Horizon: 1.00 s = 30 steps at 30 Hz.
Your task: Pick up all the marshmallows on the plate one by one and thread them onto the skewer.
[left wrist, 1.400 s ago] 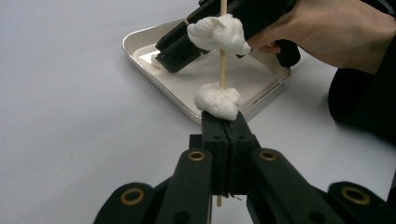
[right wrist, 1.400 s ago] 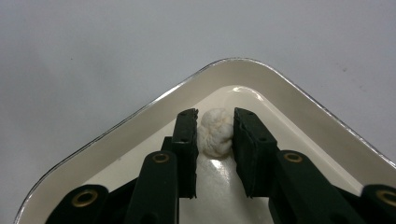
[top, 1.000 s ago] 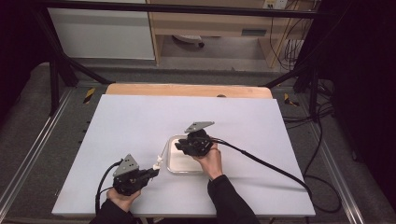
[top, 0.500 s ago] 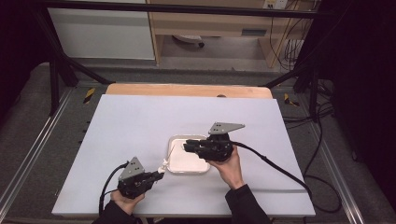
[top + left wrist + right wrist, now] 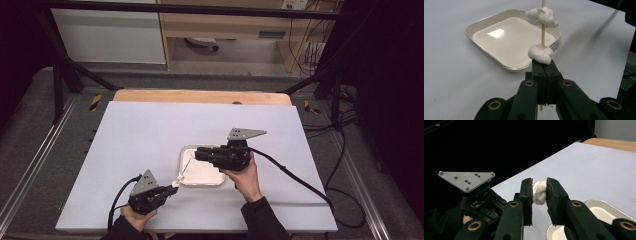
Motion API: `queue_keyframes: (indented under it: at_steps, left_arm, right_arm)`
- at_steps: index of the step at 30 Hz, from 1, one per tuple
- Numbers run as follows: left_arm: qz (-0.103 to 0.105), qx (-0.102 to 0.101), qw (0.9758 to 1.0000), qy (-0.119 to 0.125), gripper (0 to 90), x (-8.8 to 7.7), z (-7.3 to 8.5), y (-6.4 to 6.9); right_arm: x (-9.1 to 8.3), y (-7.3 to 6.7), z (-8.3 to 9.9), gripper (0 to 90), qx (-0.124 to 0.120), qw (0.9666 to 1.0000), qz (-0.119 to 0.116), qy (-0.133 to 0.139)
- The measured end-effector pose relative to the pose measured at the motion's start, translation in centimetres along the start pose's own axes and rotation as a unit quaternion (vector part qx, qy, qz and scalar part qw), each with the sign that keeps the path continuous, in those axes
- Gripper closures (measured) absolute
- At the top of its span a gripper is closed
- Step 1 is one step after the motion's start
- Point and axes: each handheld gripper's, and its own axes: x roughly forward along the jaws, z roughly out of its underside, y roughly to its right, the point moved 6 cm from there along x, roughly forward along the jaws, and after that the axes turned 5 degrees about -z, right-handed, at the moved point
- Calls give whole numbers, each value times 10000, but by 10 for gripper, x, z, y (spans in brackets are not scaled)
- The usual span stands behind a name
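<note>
Clamping a thin skewer [image 5: 543, 37], the left gripper [image 5: 169, 190] sits at the table's [image 5: 150, 130] near-left part with its jaws fully together. The skewer's top is cut off by the left gripper view's edge, and in the high view it shows as a faint line leaning over the tray [image 5: 202, 167]. Two white lumps [image 5: 541, 17] are threaded on it, one just above the jaw tips, one higher. The shallow white tray lies near mid-table, its near-left corner just beside the left gripper. Right of that, the right gripper [image 5: 539, 190] hovers over the tray's far-right part, jaws pressed on a white lump [image 5: 539, 192] whose sides the pads hide. Bare table spreads wide on the left, far and right sides. Only the near edge is close, with both forearms crossing it. The right gripper's cable [image 5: 300, 180] trails off to the near-right.
</note>
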Motion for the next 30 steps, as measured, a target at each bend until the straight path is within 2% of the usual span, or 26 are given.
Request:
queue_keyframes:
  at_steps: [8,14,22,30]
  left_arm:
    - [0,87,10000,4,885,0,0,2]
    - [-30,233,9997,-23,886,1,0,2]
    - [-138,528,9983,-209,887,2,0,5]
    - [-307,750,9954,-515,887,6,3,7]
  right_arm:
    - [3,0,3,760,56,9999,-80,-73]
    - [7,1,7,757,177,9995,-182,-179]
    - [10,0,10,760,223,9989,-270,-295]
    - [17,2,20,762,172,9985,-173,-495]
